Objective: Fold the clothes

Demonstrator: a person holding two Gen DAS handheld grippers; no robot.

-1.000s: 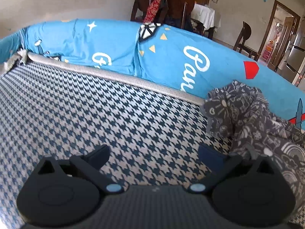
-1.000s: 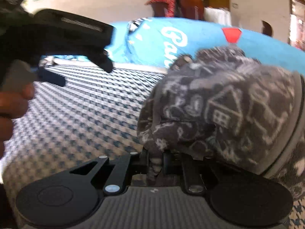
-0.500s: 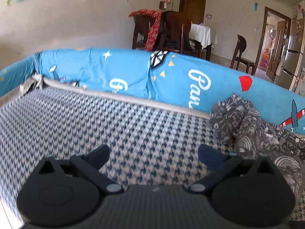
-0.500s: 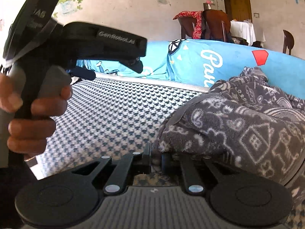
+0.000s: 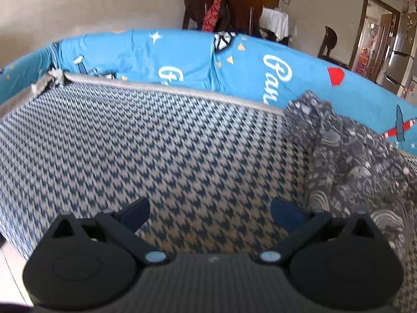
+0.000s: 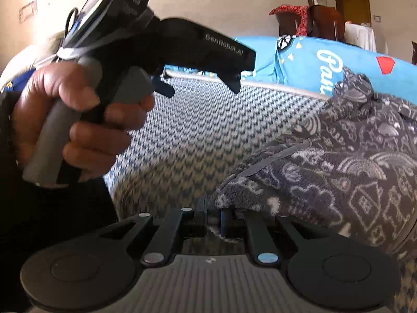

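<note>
Right gripper (image 6: 213, 215) jaws clamped on grey patterned garment (image 6: 338, 161); left gripper (image 5: 209, 208) jaws apart.

- Two grippers are being seen: the left gripper (image 5: 209, 208), its fingers spread wide, and the right gripper (image 6: 213, 215), its fingers pinched on cloth.
- One grey patterned garment (image 5: 351, 161) is being shown, bunched on the surface.
- One houndstooth-covered surface (image 5: 156, 140) is being shown.
- One blue printed sheet (image 5: 234, 62) is being seen behind it.
- One hand (image 6: 75, 120) is being seen, wrapped round the left gripper's handle.
- Three dark wooden chairs (image 5: 203, 10) are being counted.
</note>
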